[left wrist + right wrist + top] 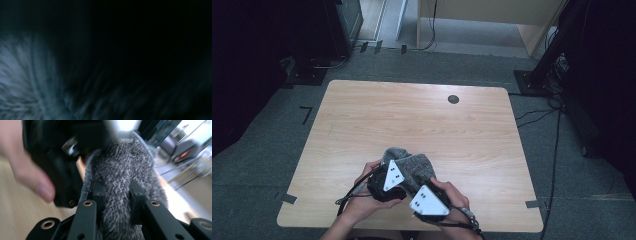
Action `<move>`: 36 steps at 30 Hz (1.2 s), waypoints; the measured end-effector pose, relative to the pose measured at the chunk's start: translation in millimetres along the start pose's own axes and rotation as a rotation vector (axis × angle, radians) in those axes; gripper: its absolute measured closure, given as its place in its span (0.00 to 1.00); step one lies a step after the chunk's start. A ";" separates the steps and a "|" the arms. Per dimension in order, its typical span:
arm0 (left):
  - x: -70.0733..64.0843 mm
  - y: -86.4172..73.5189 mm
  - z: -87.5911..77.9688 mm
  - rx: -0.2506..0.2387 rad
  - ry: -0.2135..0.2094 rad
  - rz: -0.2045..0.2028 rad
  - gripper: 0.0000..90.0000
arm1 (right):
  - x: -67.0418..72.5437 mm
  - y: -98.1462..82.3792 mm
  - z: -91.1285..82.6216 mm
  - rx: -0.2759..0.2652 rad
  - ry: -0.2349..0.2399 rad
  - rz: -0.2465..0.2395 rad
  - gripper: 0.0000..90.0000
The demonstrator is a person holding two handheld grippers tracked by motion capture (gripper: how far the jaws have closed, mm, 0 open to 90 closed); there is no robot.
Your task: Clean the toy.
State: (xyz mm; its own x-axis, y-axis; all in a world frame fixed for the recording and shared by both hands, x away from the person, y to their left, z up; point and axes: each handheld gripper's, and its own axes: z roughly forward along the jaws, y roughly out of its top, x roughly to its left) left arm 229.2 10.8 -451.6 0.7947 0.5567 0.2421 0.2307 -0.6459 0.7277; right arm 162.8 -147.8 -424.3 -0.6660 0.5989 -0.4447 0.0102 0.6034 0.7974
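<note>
A grey fuzzy cloth (414, 165) is bunched up between my two grippers near the front edge of the wooden table (412, 115). My right gripper (116, 192) is shut on a thick fold of the cloth (120, 165), with fibres bulging out between the black jaws. From above, my right gripper (419, 186) comes in from the lower right and my left gripper (394, 167) from the left, both at the cloth. In the left gripper view, blurred cloth fibres (20, 82) press against the lens and the jaws are hidden. The left gripper's black body (55, 157) and a thumb (37, 182) are beside the cloth.
A round dark grommet (453, 99) is set in the table's far side. Tape marks (288, 198) are stuck near the front corners. Cables (557, 150) run over the grey carpet on the right, and dark stands and a wooden frame stand beyond the table.
</note>
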 end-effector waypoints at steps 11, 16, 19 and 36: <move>-1.6 0.1 0.3 0.005 -0.021 0.025 0.37 | -6.5 -6.0 -1.1 0.027 -0.032 -0.087 0.82; 9.8 -4.3 -4.5 -0.068 -0.075 -0.050 0.37 | -20.4 -7.0 -4.8 0.018 -0.073 0.002 0.82; 18.8 -10.3 -10.8 -0.214 -0.188 -0.125 0.37 | -39.0 -15.6 -13.3 -0.079 -0.040 0.234 0.82; 26.0 -23.4 -25.2 -0.440 -0.256 -0.114 0.37 | -66.5 -28.3 -20.3 -0.107 0.022 0.430 0.82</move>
State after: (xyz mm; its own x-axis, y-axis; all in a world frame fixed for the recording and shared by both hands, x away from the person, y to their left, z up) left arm 230.2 53.6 -446.1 0.9030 0.4291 0.0209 0.1097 -0.2774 0.9545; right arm 191.7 -215.4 -408.9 -0.6340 0.7713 -0.0553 0.2131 0.2430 0.9463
